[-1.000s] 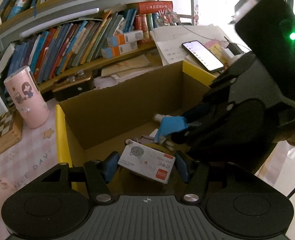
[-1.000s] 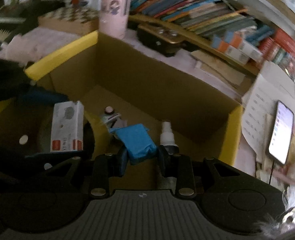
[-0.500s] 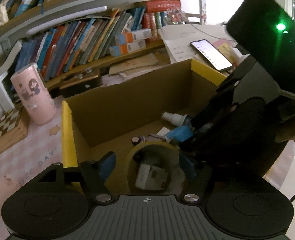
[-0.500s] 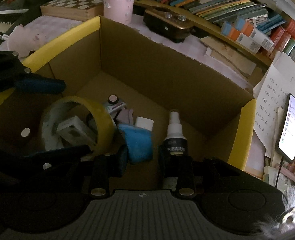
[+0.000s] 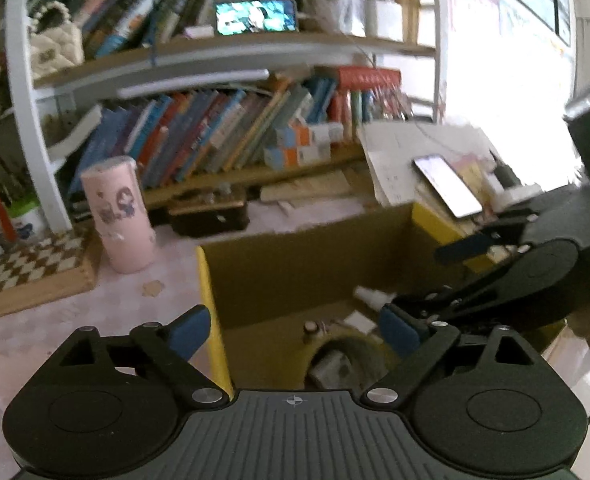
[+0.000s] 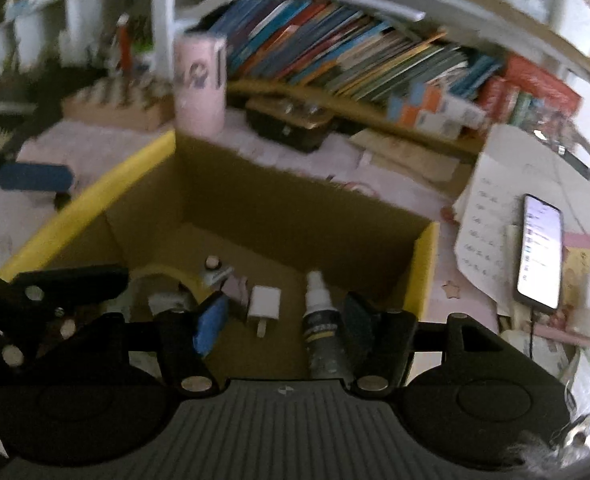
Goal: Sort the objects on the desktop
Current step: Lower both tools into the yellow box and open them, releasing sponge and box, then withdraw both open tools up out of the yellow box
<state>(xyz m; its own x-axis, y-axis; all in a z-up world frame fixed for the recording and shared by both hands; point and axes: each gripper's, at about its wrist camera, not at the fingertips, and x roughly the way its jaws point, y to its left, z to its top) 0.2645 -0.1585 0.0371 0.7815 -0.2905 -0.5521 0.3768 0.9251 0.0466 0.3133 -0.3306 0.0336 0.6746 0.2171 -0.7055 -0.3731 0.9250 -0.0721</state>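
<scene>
An open cardboard box [image 5: 303, 268] with yellow flap edges stands on the desk, also in the right wrist view [image 6: 279, 208]. Inside lie a yellow tape roll [image 5: 351, 354] with a small white box [image 5: 329, 366] within it, a spray bottle [image 6: 323, 320], a white charger plug [image 6: 263, 304] and a small vial [image 6: 213, 263]. My left gripper [image 5: 295, 328] is open and empty above the box's near left edge. My right gripper [image 6: 283, 320] is open and empty above the box, over the plug and bottle.
A pink cylinder tin [image 5: 117, 216] and a checkered wooden box [image 5: 31, 268] stand left of the box. A dark case [image 5: 211, 216] sits behind it. A lit phone [image 6: 539, 252] lies on papers at the right. Bookshelves [image 5: 231, 136] line the back.
My left gripper let go of the white box, which dropped into the tape roll, then opened and lifted back. My right gripper opened and pulled up; its blue item is no longer between the fingers.
</scene>
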